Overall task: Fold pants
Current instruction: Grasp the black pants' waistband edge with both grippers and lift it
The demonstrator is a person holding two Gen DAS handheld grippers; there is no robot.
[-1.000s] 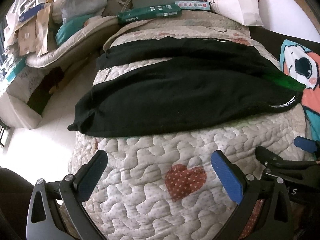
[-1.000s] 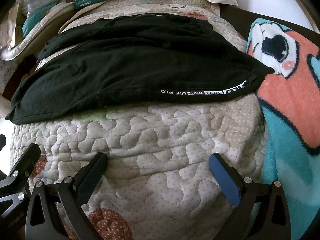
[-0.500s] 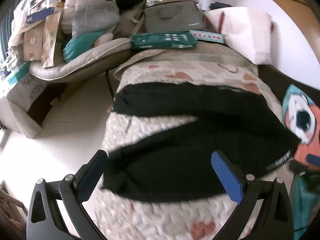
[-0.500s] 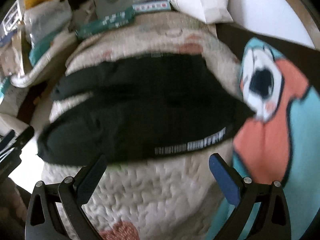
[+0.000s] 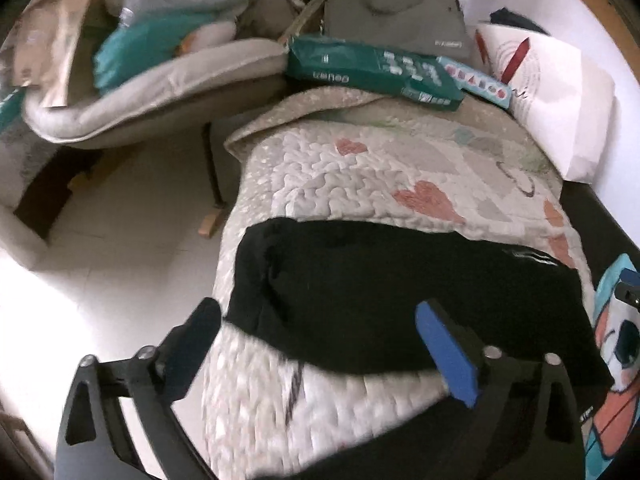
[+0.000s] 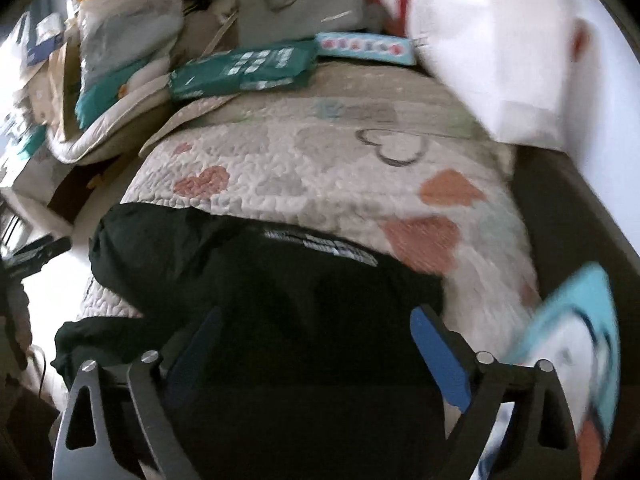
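- Left wrist view: the left hand-held gripper (image 5: 318, 340) hangs with its jaws spread wide and nothing between them, above the near edge of the black soft-fabric pants (image 5: 400, 292). The pants lie spread across the pale quilted bedcover with red hearts (image 5: 400, 172); their left end sits at the bed's edge above the white floor (image 5: 100, 280).
- Risk here, as I judge it: a grab at that overhanging end could tug the fabric toward the floor.
- Right wrist view: the right hand-held gripper (image 6: 316, 340) is likewise wide open and empty, low over the pants (image 6: 280, 292). The printed white waistband lettering (image 6: 332, 246) shows along the far edge.
- The picture is smeared, so whether the pads touch cloth is hard to tell. Closing blind could pinch one layer only, or catch the bedcover (image 6: 320, 160) too, and skew the fold.
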